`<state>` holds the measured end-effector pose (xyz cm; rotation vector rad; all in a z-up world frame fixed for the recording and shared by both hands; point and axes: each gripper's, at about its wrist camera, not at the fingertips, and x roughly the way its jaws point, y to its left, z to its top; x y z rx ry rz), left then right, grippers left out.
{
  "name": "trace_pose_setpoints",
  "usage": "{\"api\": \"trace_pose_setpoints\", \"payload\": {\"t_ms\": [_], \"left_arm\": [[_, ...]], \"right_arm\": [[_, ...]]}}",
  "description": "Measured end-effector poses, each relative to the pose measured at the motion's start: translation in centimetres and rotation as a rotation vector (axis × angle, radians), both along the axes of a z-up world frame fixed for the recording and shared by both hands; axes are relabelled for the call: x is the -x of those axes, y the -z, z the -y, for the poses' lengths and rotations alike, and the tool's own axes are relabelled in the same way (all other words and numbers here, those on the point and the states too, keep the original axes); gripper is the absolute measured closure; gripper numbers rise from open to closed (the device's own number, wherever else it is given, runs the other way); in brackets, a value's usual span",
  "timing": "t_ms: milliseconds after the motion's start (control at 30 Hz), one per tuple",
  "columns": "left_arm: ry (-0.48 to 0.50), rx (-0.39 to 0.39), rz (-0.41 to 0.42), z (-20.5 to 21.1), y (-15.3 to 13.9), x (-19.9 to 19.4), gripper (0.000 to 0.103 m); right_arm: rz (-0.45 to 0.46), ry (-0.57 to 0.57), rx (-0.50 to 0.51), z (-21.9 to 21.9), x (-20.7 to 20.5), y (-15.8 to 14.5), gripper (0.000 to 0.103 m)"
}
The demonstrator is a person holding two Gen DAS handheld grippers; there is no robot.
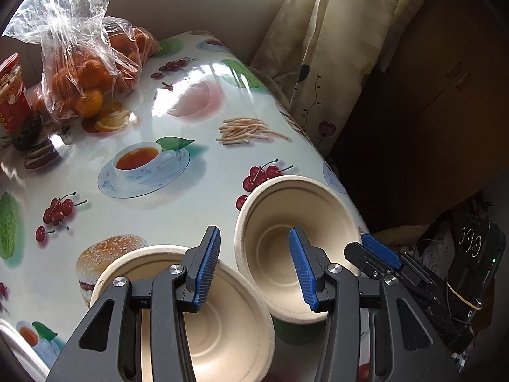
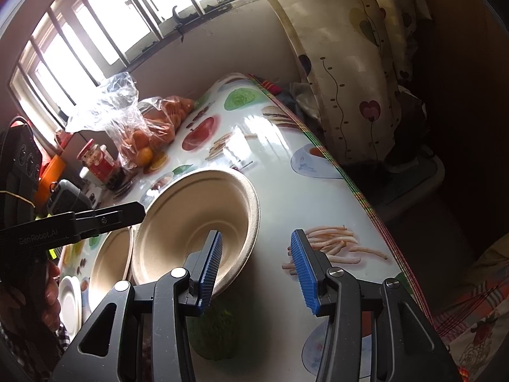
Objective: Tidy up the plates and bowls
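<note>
Sunlit fruit-print tablecloth (image 1: 178, 191) carries two pulp bowls (image 1: 299, 248), touching, directly beneath the left claw (image 1: 254, 270), which stands spread and empty. Just right of them the right claw (image 2: 254, 270) is likewise spread, holding nothing. They look light, stiff and crushable, so I'd pinch the rim.

Harsh window (image 2: 95, 28) daylight, glare across the glossy tablecloth (image 1: 178, 95), dark fisheye-warped corners.

The near bowl (image 1: 222, 324) is partly covered by the left gripper (image 1: 254, 267) and cut off at the bottom edge. From the right wrist, that bowl (image 2: 109, 264) shows only a sliver behind the other bowl (image 2: 191, 219). The red jar (image 1: 11, 102) is cut by the left edge
</note>
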<state>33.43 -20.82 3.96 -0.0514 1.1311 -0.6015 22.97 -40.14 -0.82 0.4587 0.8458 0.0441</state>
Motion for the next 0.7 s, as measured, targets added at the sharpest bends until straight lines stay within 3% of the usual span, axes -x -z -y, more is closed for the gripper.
{"api": "trace_pose_setpoints", "payload": {"t_ms": [700], "left_arm": [[0.011, 0.026, -0.082, 1.3, 1.5, -1.1, 0.057]], "right_arm": [[-0.004, -0.001, -0.019, 0.1, 0.0, 0.4, 0.058]]}}
